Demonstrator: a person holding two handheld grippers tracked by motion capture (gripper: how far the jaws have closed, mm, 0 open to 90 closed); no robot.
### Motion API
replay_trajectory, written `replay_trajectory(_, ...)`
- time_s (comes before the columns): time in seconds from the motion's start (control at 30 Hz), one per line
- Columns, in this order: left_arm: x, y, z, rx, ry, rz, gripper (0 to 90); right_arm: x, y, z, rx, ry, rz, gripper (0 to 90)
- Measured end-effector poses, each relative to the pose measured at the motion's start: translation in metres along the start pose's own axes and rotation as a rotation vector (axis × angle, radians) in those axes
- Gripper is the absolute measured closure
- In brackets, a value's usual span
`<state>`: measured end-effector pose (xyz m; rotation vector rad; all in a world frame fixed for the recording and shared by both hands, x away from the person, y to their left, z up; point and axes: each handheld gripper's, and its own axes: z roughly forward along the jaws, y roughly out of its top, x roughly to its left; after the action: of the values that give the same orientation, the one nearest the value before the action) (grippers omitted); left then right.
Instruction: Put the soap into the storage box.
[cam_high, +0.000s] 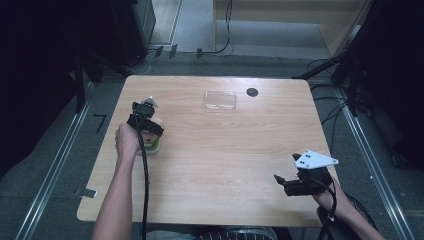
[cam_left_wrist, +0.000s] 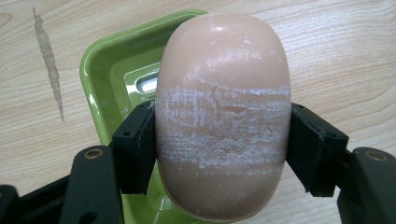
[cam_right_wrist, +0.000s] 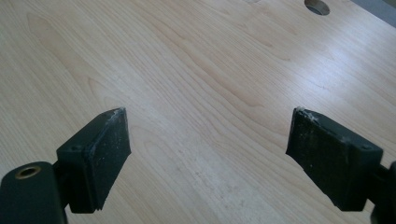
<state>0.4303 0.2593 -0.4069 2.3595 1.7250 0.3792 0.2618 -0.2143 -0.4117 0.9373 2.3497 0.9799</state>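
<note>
On the desk (cam_high: 210, 150), the soap dish (cam_left_wrist: 100, 70) sits near the left edge, the soap bar (cam_left_wrist: 223, 116) held just above it between the left tool (cam_left_wrist: 223, 135) pads. A clear tray (cam_high: 220, 100) lies toward the far edge, a round hole (cam_high: 252, 92) just right of it. The right tool (cam_high: 286, 181) hovers near the front right corner.

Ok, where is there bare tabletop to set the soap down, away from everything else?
The widest bare patch is mid-table, between the clear plastic lid at the far edge and the right tongs near the front. It is crowded at the left, where the left tongs hold the pink oval soap bar over the green plastic dish.
</note>
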Motion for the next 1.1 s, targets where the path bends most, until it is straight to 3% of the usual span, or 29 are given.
replay_trajectory(0.4,0.0012,0.0,0.0018,-0.024,0.008,-0.001,33.4,0.0,0.0,0.0,-0.001,0.0,0.0,13.4)
replay_trajectory(1.1,0.0081,-0.0018,0.008,-0.061,0.027,-0.046,33.3,-0.0003,-0.0001,0.0,-0.001,0.001,0.0,13.4)
